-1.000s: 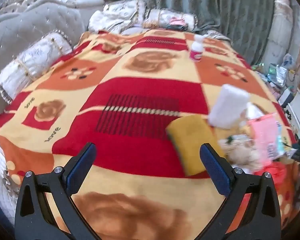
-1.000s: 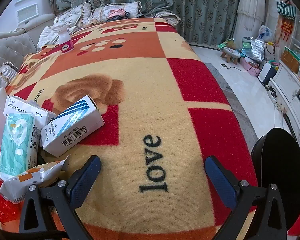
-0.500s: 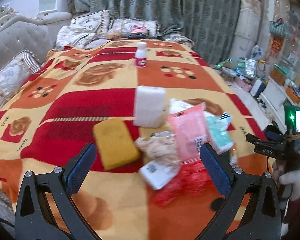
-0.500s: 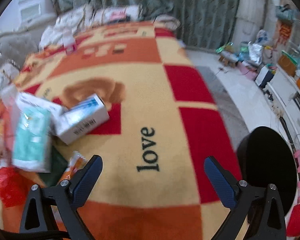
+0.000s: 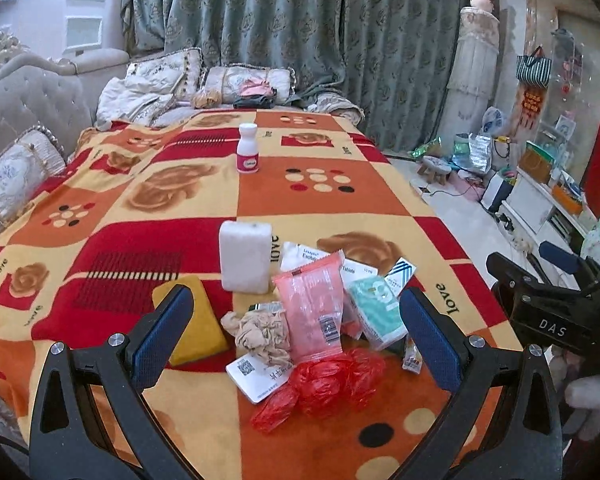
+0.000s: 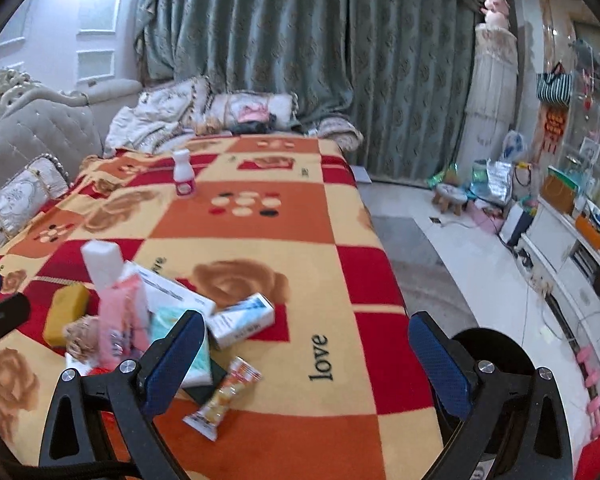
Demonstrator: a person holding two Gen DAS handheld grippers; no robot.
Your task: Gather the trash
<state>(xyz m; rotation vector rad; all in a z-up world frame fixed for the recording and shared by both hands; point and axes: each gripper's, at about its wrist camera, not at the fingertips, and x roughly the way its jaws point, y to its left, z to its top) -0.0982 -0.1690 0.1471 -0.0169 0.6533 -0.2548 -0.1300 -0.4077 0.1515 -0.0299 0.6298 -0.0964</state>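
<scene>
A heap of trash lies on the patterned blanket [image 5: 320, 204]: a pink packet [image 5: 314, 308], a red plastic bag [image 5: 324, 380], a teal box [image 5: 378, 308], a crumpled beige cloth [image 5: 262, 334], a white card [image 5: 256, 376], a yellow sponge [image 5: 196, 320] and a white block [image 5: 245, 256]. My left gripper [image 5: 296, 340] is open and empty, held above the heap. My right gripper [image 6: 304, 364] is open and empty to the heap's right, over the blanket. A blue-striped box [image 6: 242, 318] and an orange snack wrapper [image 6: 222, 396] lie near its left finger.
A white bottle with a pink label [image 5: 248, 154] stands farther back on the blanket. Pillows [image 5: 244, 80] and a sofa back [image 5: 28, 100] border the far and left sides. A black round bin [image 6: 496, 364] stands on the floor at the right. Clutter lines the right wall.
Both grippers have pulled back and risen, so the views now take in the whole heap. My left view has swung right from the bare blanket to the heap. Both jaws have stayed open.
</scene>
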